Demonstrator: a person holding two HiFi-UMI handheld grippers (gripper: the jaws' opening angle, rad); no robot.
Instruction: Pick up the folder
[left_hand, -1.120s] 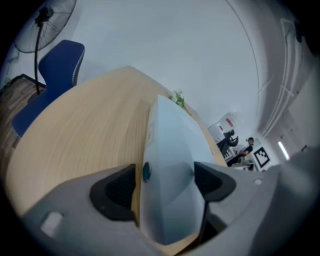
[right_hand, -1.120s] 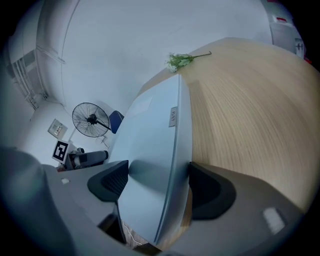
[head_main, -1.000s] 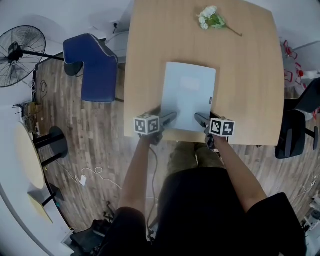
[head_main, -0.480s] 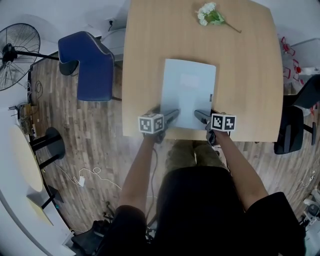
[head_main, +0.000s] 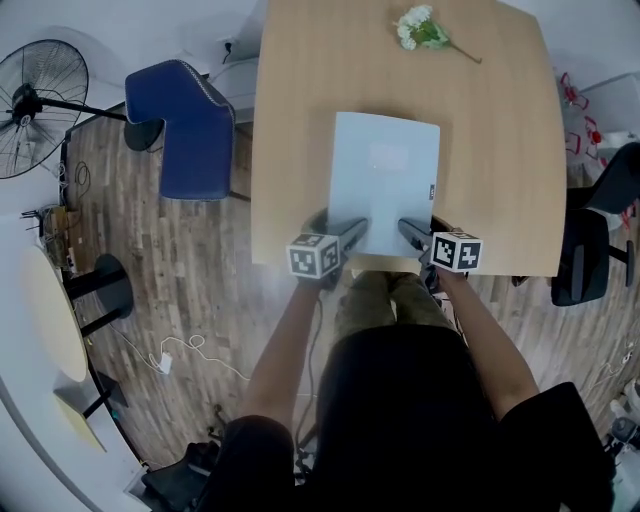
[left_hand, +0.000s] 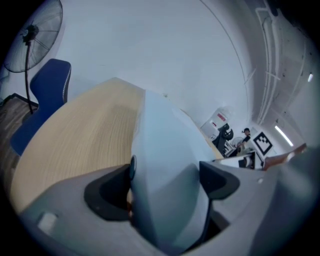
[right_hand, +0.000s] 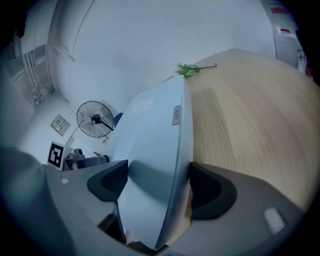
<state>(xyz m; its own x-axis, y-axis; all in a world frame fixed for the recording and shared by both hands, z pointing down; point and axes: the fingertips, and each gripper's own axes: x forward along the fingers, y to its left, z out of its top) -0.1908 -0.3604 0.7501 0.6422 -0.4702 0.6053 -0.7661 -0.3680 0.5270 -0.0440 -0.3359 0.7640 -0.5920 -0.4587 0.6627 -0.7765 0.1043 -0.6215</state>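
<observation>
I hold one folder (head_main: 385, 180) with two grippers. My left gripper (head_main: 350, 230) and right gripper (head_main: 406, 230) both pinch it, and the right jaws have just closed tighter. One flower (head_main: 420, 28) lies on one table (head_main: 300, 100).

It is an office-like room: a wooden counter (head_main: 300, 100) with a blue office chair (head_main: 190, 130) and a black chair (head_main: 585, 265) beside it, and a pedestal fan (head_main: 30, 105) on plank flooring (head_main: 180, 300).

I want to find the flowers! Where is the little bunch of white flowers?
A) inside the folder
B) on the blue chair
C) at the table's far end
C: the small bunch of white flowers lies near the far edge of the light wooden table, beyond the flat pale blue folder.
</observation>
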